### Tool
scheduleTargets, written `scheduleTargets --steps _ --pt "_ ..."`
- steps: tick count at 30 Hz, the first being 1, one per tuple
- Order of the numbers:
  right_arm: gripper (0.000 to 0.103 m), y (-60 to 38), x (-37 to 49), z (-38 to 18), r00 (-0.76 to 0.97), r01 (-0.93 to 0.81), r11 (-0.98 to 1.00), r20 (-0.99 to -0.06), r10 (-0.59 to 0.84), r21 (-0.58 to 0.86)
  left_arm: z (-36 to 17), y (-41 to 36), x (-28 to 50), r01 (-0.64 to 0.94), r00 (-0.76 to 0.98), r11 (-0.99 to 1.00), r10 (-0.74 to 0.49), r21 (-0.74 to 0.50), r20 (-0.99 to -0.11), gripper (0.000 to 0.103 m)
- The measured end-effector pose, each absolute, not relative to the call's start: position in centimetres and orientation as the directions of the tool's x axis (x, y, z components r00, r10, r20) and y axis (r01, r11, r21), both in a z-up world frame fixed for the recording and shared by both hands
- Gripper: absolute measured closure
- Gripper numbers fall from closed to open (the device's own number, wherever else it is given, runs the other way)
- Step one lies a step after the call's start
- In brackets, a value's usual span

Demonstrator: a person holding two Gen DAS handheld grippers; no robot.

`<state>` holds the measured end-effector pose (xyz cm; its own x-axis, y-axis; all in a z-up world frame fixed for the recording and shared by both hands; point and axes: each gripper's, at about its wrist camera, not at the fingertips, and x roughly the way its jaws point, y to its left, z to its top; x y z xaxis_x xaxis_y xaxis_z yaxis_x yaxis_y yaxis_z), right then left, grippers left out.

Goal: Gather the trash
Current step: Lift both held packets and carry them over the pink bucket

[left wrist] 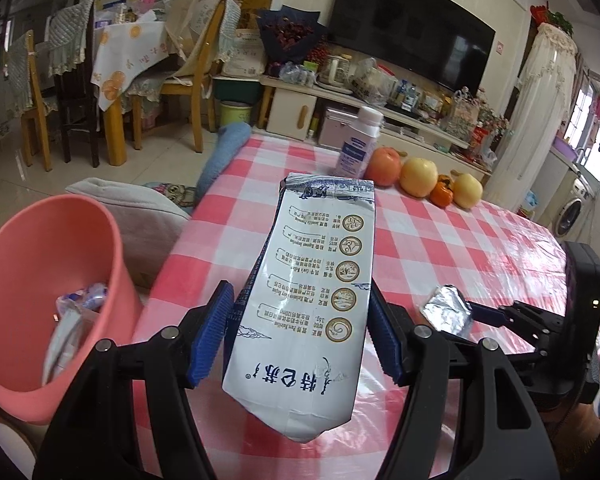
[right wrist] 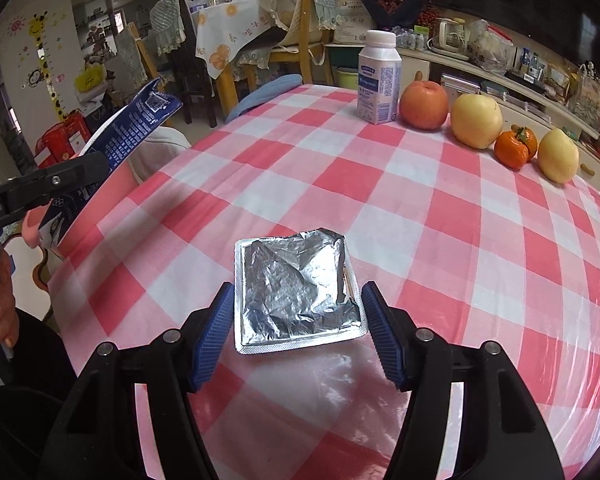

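White carton board fills the left wrist view: we have the milk carton (left wrist: 304,304) pinched between the pads of the left gripper (left wrist: 300,334), lifted above the checked table (left wrist: 460,240), and next we judge it must swing left over the pink bin (left wrist: 52,280) and be let go. In the right wrist view the right gripper (right wrist: 298,334) stands spread, the foil tray (right wrist: 298,292) lying flat on the table between its fingertips, so we need only close and lift.

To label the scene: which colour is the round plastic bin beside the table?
The round plastic bin is salmon pink, seen best from the left wrist.
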<state>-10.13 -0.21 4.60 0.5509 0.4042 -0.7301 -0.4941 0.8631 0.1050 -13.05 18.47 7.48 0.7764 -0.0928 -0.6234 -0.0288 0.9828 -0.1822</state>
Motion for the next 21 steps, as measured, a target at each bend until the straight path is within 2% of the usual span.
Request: scheduleTargets --steps 6,21 --pt "0.038 1.6 -10.8 6.0 0.550 -0.518 0.848 -0.714 0.432 0.114 8.5 20.6 -13.9 -0.138 0.809 0.981 0.034 -0.133 -0.587 0.037" --pt "0.038 10.2 -11.6 11.0 0.546 -0.641 0.765 -0.664 0.511 0.062 9.3 27.5 -15.4 -0.394 0.794 0.907 0.254 -0.150 -0.552 0.037"
